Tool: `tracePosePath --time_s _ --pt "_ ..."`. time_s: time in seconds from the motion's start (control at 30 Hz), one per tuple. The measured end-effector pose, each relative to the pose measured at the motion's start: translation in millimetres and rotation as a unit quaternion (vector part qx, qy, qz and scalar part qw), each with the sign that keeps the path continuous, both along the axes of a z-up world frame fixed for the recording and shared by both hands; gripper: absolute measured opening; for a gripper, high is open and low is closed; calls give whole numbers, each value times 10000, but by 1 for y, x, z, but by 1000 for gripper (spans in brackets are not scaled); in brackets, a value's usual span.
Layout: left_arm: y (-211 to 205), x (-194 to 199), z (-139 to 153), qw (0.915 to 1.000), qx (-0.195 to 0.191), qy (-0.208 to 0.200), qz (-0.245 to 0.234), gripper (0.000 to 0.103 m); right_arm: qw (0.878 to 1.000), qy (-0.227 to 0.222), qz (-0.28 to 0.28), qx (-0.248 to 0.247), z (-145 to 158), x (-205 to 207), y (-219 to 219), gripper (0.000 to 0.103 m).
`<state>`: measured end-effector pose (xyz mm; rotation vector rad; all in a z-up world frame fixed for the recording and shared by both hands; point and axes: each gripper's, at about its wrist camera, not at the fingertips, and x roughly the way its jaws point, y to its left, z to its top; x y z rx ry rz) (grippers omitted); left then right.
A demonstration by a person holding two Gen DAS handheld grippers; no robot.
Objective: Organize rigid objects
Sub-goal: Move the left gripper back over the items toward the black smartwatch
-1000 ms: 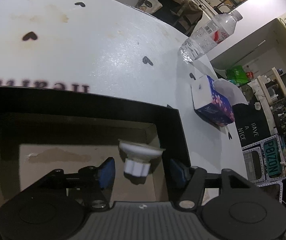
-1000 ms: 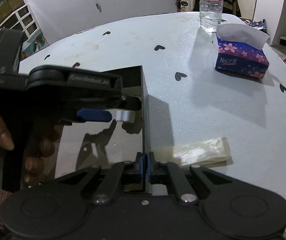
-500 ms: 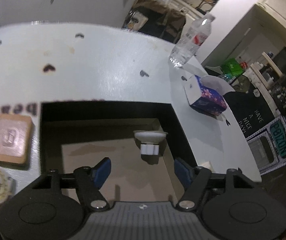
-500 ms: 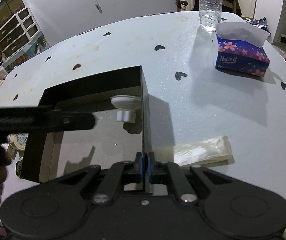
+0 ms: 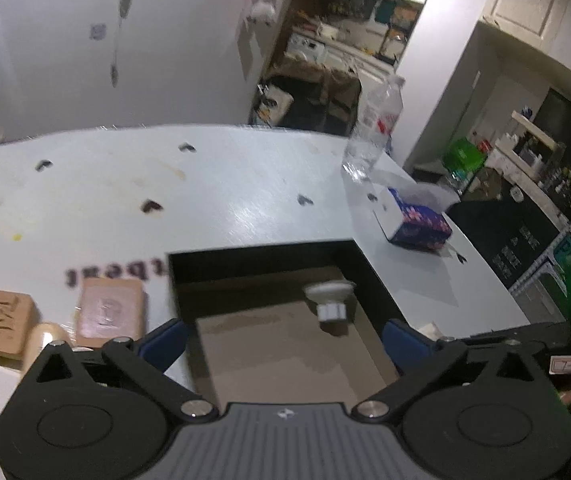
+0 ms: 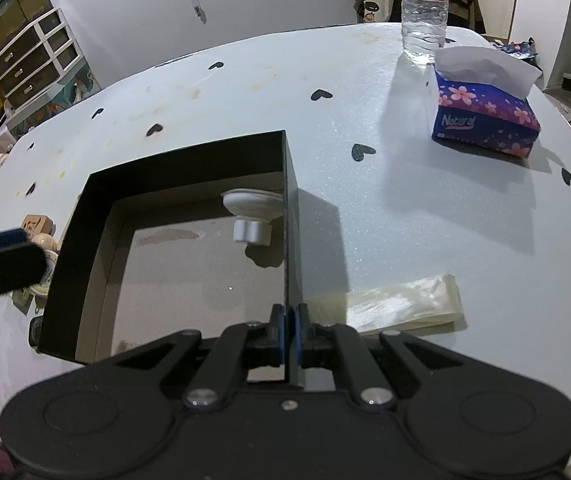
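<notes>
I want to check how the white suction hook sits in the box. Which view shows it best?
The right wrist view: the white suction hook is sharp, seen from above in the black box's far right corner. The left wrist view shows it small and blurred.

We see suction cup in box, far-right corner; tissue box far right, blocks left.
</notes>
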<state>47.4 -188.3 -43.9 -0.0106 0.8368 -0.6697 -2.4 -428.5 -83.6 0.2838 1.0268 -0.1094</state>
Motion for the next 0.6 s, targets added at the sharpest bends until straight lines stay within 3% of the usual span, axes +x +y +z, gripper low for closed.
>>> tracePosePath --time_s 0.4,0.6 --pt "55 1 -2 9971 26 -113 749 103 10000 -19 -20 -5 0 -1 0 6" --pt "85 -6 -23 9953 347 -73 898 102 10000 -17 -36 -13 0 -1 1 6"
